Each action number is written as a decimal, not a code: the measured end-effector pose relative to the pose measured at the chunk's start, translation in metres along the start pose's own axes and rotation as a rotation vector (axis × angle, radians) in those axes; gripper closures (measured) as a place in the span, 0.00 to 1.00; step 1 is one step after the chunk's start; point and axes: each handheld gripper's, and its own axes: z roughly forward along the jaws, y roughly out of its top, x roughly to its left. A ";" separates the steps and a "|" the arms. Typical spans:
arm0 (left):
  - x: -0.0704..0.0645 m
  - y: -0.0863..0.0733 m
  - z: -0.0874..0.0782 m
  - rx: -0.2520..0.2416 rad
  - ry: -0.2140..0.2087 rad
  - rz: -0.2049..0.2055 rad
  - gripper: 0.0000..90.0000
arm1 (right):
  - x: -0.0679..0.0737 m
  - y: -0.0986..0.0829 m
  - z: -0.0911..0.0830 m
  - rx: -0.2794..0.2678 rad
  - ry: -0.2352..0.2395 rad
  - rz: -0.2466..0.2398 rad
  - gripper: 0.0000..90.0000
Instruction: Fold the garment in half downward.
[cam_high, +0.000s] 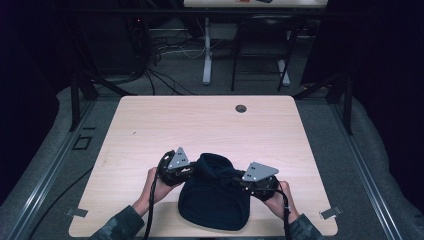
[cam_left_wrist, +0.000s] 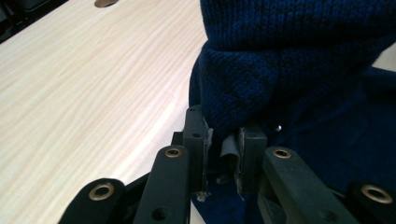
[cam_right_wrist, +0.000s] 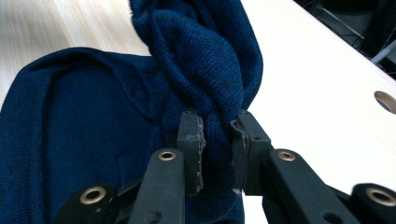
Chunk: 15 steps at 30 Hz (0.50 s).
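Observation:
A dark blue knitted garment (cam_high: 215, 197) lies bunched on the near middle of the light wooden table (cam_high: 200, 125). My left gripper (cam_high: 189, 170) is at its left upper edge, shut on a thick fold of the knit (cam_left_wrist: 233, 93). My right gripper (cam_high: 239, 181) is at its right upper edge, shut on another fold (cam_right_wrist: 210, 93). Between the two grippers the fabric rises in a raised hump. In the left gripper view my gripper (cam_left_wrist: 223, 142) has the cloth pinched between its pads. In the right gripper view my gripper (cam_right_wrist: 217, 140) holds a twisted roll of the knit.
A round cable hole (cam_high: 241, 108) sits near the table's far edge. Beyond the table stand another desk's legs (cam_high: 206, 55), a chair frame and floor cables. Dark frame posts flank the table on both sides.

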 end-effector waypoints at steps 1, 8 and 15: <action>-0.002 -0.005 -0.001 -0.007 0.001 -0.010 0.88 | 0.000 0.000 0.003 0.009 0.001 -0.013 0.83; -0.002 -0.017 -0.004 -0.011 0.027 -0.045 0.89 | -0.006 0.006 0.020 0.012 -0.010 -0.047 0.83; -0.008 -0.022 -0.004 -0.005 0.025 -0.053 0.89 | -0.004 0.006 0.020 0.020 0.007 -0.065 0.83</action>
